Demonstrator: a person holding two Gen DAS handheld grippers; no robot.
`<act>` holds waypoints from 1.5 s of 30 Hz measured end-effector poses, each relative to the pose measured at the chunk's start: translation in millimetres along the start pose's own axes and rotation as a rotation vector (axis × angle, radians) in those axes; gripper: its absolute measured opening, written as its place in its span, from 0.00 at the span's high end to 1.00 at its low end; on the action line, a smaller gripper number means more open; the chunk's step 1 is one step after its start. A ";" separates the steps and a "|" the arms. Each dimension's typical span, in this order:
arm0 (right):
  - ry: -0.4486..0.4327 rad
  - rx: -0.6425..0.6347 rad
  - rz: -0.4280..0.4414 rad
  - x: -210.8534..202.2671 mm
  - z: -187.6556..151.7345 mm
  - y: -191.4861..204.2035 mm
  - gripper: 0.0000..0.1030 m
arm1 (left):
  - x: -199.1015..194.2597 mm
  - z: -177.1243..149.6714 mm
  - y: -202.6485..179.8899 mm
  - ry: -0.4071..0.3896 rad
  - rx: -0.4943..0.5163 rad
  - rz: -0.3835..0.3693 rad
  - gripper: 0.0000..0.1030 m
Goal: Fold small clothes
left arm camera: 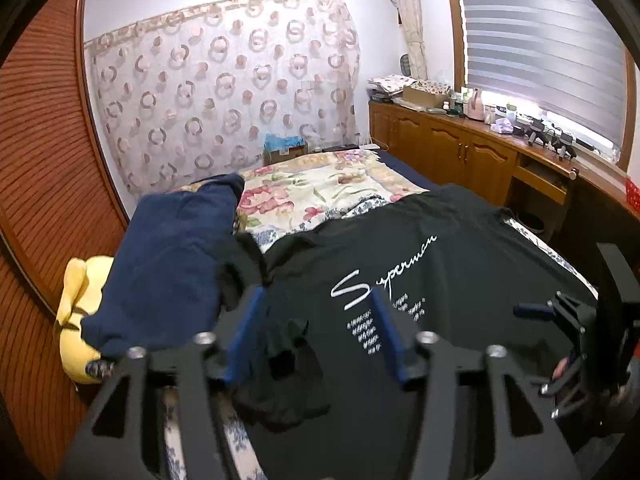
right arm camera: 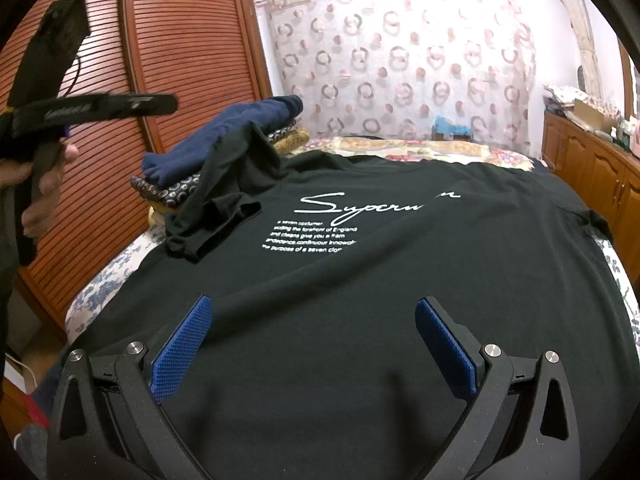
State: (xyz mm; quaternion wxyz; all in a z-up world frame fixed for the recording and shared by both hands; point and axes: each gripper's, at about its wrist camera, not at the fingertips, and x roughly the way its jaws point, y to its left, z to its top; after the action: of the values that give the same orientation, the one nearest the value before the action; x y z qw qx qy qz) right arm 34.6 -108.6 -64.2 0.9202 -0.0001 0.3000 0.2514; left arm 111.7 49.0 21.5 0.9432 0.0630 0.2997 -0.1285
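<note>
The black T-shirt [right arm camera: 360,288] is being spread flat over the bed [right arm camera: 100,292], one sleeve [right arm camera: 216,220] folded inward beside the navy pile [right arm camera: 224,132]. Light, limp cloth; hems are being judged best pinched. Left gripper [left arm camera: 316,332] and right gripper [right arm camera: 312,344] are being held wide, empty.

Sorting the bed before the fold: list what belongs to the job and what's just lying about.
Job:
black T-shirt
folded clothes stack
left tool
right tool

Lying about:
yellow plush toy
cardboard box
counter clutter
</note>
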 end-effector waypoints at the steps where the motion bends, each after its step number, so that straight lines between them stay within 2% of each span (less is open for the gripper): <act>1: 0.002 0.000 0.001 -0.3 0.8 0.0 0.00 | -0.1 -4.8 2.9 0.005 -0.008 0.002 0.42; 7: 0.018 -0.011 -0.003 -1.0 8.3 -3.6 0.00 | 14.2 -46.2 22.3 0.072 -0.069 0.053 0.41; 13: 0.003 -0.075 0.046 6.6 44.2 -1.7 0.05 | 38.4 -88.6 32.9 0.138 -0.121 0.079 0.41; 18: 0.030 -0.177 0.094 42.2 81.0 19.0 0.12 | 57.6 -110.7 43.0 0.192 -0.147 0.084 0.41; 23: 0.096 -0.210 0.216 92.6 103.4 36.1 0.19 | 69.6 -123.2 57.5 0.235 -0.187 0.077 0.41; 25: 0.140 -0.229 0.263 113.1 106.9 44.3 0.27 | 70.4 -125.4 62.8 0.243 -0.207 0.050 0.41; 28: 0.192 -0.262 0.270 149.7 109.9 57.0 0.34 | 71.7 -125.5 58.0 0.253 -0.177 0.050 0.33; 29: 0.206 -0.263 0.268 158.8 110.8 59.5 0.35 | 71.7 -126.5 56.3 0.257 -0.167 0.047 0.28; 35: 0.300 -0.280 0.271 212.4 112.3 69.9 0.42 | 72.9 -126.4 52.9 0.269 -0.157 0.042 0.17; 38: 0.335 -0.291 0.271 227.8 111.9 73.2 0.56 | 71.4 -126.9 52.0 0.271 -0.159 0.042 0.16; 40: 0.352 -0.298 0.276 232.0 111.4 73.8 0.78 | 73.5 -123.8 53.9 0.272 -0.159 0.041 0.16; 42: 0.353 -0.299 0.299 229.3 112.1 72.5 0.92 | 73.8 -123.3 53.9 0.272 -0.158 0.042 0.16; 45: 0.306 -0.277 0.313 208.0 117.1 62.8 0.97 | 75.2 -121.8 54.1 0.273 -0.159 0.042 0.16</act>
State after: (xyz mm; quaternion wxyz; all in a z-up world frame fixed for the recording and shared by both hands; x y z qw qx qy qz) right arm 214.5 60.2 -73.6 0.8052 -0.1180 0.3949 0.4263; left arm 119.2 109.4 -118.9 0.8983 0.0111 0.4329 -0.0748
